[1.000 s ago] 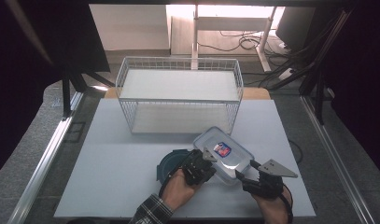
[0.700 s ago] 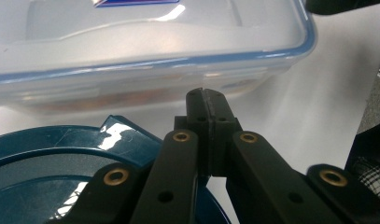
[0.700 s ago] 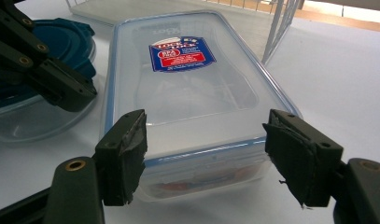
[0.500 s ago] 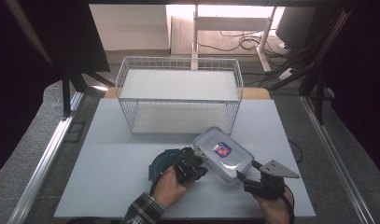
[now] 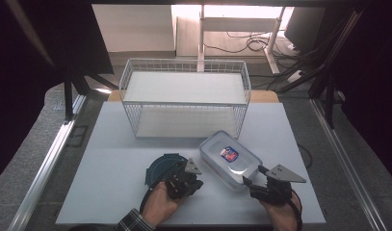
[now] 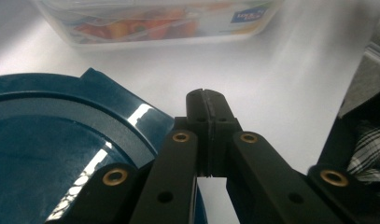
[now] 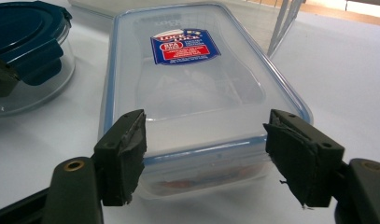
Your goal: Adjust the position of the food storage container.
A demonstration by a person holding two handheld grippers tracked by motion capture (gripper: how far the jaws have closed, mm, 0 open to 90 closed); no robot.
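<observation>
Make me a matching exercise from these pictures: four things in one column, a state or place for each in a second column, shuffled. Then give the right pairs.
Things
1. white wire basket
2. round clear container with dark blue lid
3. left gripper
4. right gripper

States or places
A. jaws pressed together, with nothing between them
B. jaws wide apart on either side of the near end of the rectangular clear plastic lidded box
C. at the far side of the white table
D. beside the left gripper, left of the rectangular box in the high view

Pairs: 1-C, 2-D, 3-A, 4-B
</observation>
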